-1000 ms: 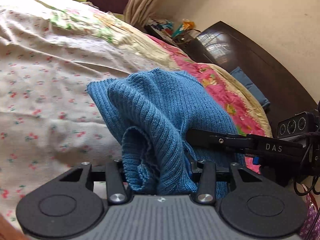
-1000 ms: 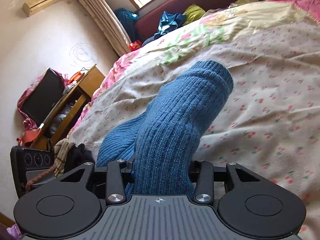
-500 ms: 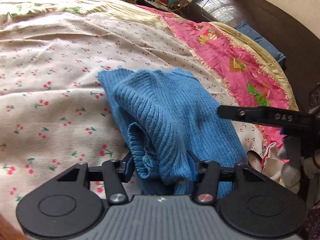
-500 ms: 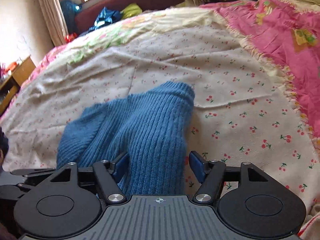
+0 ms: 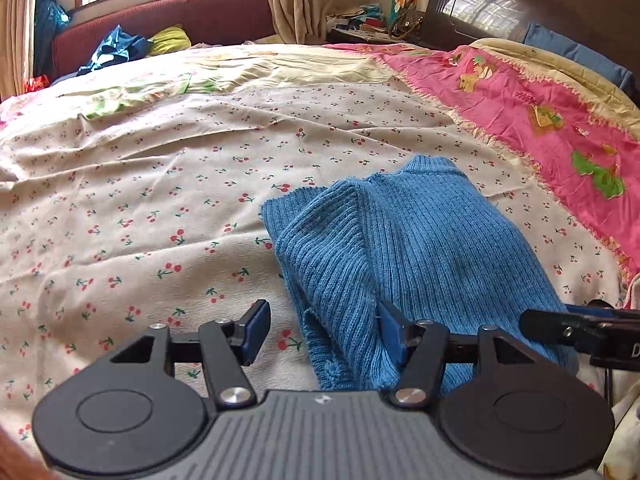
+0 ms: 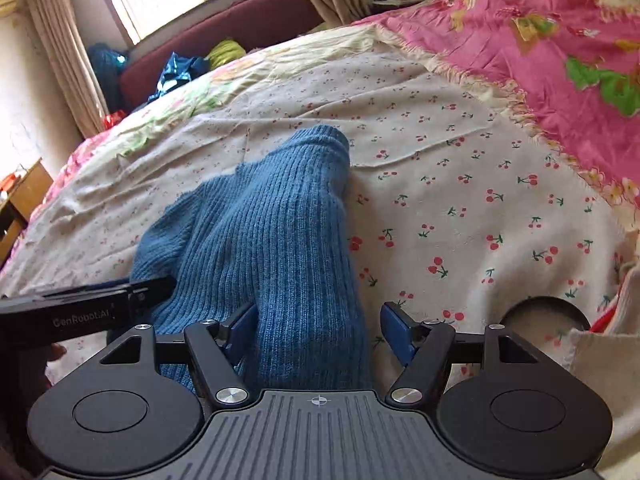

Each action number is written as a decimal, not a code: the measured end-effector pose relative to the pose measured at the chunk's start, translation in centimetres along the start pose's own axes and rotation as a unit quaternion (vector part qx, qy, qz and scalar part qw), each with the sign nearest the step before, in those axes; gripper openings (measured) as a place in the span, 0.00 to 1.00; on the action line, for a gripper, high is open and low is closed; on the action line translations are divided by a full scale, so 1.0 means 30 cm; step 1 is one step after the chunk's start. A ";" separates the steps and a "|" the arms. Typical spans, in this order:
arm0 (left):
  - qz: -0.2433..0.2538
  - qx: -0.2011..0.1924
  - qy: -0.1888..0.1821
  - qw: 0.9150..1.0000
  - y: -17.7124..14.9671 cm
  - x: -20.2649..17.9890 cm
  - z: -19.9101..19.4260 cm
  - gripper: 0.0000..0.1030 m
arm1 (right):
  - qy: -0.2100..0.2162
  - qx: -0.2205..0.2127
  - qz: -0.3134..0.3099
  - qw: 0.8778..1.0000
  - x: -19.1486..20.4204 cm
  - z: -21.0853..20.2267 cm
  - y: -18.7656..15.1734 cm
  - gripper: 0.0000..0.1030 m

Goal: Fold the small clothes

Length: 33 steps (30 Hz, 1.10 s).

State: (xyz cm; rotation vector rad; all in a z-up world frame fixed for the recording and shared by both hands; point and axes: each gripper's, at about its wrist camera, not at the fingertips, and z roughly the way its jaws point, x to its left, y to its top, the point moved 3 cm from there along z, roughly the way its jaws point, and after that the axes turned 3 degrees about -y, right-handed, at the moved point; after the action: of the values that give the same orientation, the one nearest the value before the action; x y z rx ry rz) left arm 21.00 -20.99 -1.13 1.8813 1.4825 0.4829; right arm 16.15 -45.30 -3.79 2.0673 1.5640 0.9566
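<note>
A folded blue ribbed knit sweater (image 5: 408, 248) lies on the cherry-print bedsheet (image 5: 160, 200). My left gripper (image 5: 322, 330) is open at the sweater's near left edge, its right finger against the knit. The sweater also shows in the right wrist view (image 6: 272, 232), lying between the fingers of my open right gripper (image 6: 320, 328). Each gripper's finger shows from the side in the other's view: the right gripper at the right edge of the left wrist view (image 5: 560, 328) and the left gripper at the left edge of the right wrist view (image 6: 120, 296).
A pink patterned quilt (image 5: 540, 100) covers the bed's right side. A dark wooden headboard (image 5: 520, 4) stands at the back right. A maroon sofa (image 5: 160, 20) with loose clothes (image 5: 116, 48) stands under the window. A wooden table (image 6: 20, 196) is at the far left.
Both grippers lowered the sweater onto the sheet and opened, letting it go. The cameras tilted up, so more of the room shows.
</note>
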 end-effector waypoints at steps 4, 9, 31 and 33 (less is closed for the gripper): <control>0.004 0.003 -0.004 1.000 -0.002 -0.022 -0.078 0.69 | -0.008 -0.025 0.007 1.000 0.005 -0.078 -0.029 0.66; 0.003 -0.011 -0.034 0.999 -0.039 -0.060 -0.169 0.81 | -0.020 -0.050 0.009 0.999 0.067 -0.177 -0.072 0.66; -0.036 0.006 0.014 0.999 -0.188 -0.062 -0.303 1.00 | -0.119 -0.063 -0.050 0.990 0.263 -0.382 -0.198 0.68; -0.039 0.020 0.010 0.999 -0.207 -0.068 -0.301 1.00 | -0.120 -0.060 -0.049 0.990 0.262 -0.389 -0.214 0.69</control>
State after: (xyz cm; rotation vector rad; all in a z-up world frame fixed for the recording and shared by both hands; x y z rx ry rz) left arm 10.15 -19.66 1.04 1.8459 1.5833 0.4398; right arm 4.64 -37.07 2.44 1.9240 1.4326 0.7172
